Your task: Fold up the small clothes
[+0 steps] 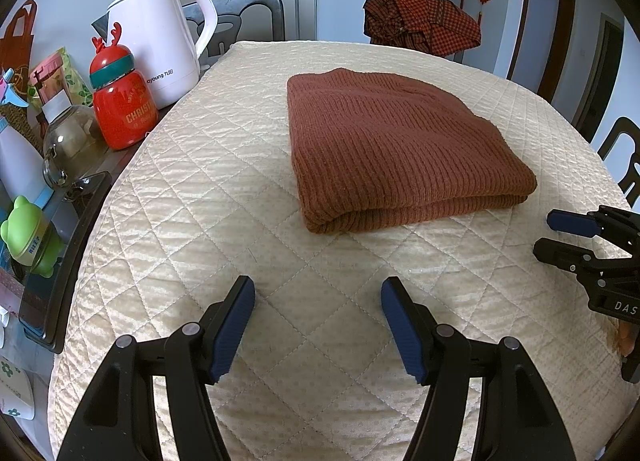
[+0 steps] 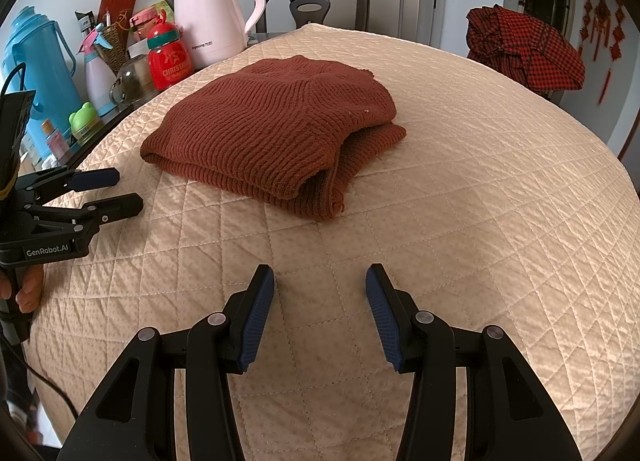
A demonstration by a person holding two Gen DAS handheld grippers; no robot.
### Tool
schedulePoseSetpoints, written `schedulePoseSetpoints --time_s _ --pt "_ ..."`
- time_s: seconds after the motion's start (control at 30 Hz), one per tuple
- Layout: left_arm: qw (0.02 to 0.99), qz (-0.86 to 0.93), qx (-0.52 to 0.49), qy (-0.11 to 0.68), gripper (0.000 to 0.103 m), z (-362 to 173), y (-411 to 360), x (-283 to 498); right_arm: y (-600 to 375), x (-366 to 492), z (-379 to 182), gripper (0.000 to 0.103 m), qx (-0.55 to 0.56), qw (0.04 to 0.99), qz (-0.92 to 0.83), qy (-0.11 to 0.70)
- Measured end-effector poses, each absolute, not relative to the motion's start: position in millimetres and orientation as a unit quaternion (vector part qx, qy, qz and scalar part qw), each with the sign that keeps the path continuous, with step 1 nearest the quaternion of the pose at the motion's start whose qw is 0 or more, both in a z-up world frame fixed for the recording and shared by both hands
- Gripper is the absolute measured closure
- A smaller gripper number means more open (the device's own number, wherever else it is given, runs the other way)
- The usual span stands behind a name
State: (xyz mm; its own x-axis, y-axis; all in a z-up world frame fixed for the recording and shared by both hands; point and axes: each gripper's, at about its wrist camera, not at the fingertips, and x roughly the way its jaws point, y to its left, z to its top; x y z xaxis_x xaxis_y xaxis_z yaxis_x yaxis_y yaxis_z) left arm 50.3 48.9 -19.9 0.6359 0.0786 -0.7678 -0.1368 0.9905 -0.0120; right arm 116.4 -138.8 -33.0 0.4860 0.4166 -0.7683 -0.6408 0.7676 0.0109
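1. Rust-brown knitted sweater (image 1: 394,151) folded into a thick rectangular stack, lying flat on the cream quilted cover (image 1: 224,189) — landmark for everything below.
2. Left gripper (image 1: 318,293) on the near side of the sweater, apart from it, jaws spread wide with nothing between the blue pads, only bare quilt.
3. Right gripper (image 2: 320,281) likewise near of the sweater and clear of it, jaws parted at a middling width, empty.
4. Seen from the right wrist: rounded fold along the sweater's near-left edge, loose layered ends gaping at its near-right corner (image 2: 328,197).
5. Seen from the left wrist: near edge showing two stacked layers, top layer smooth.
6. Open quilt all round the sweater: a broad strip between its near edge and both grippers, a wide stretch to its right reaching the cover's curved edge, a narrower band beyond it.
7. Left of the sweater, past the quilt's edge, clutter on a dark tabletop: white electric kettle (image 1: 160,41), red reindeer bottle (image 1: 122,101), glass pot (image 1: 70,145), green frog jar (image 1: 28,237), blue thermos (image 2: 40,69).
8. Beyond the sweater, a dark chair back (image 2: 316,5); to its far right, a red checked cloth (image 2: 528,49) draped over something hidden.
9. A person's fingers (image 2: 28,289) visible on the left gripper's handle, well left of the sweater.
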Motion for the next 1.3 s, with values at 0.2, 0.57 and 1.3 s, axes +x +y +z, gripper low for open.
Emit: schedulePoseSetpoints --time_s 0.2,0.57,1.3 --pt "0.904 0.060 -0.034 0.423 0.034 -19.9 49.0 50.3 -138.8 116.3 -33.2 0.054 -0.140 0.851 0.311 0.401" --pt "0.904 0.060 -0.034 0.423 0.034 -19.9 49.2 50.3 -139.0 116.3 -33.3 0.054 -0.140 0.851 0.311 0.400" --pt "0.903 0.061 -0.035 0.423 0.032 -19.9 52.5 50.3 -138.9 116.2 -33.2 0.054 -0.140 0.851 0.311 0.400"
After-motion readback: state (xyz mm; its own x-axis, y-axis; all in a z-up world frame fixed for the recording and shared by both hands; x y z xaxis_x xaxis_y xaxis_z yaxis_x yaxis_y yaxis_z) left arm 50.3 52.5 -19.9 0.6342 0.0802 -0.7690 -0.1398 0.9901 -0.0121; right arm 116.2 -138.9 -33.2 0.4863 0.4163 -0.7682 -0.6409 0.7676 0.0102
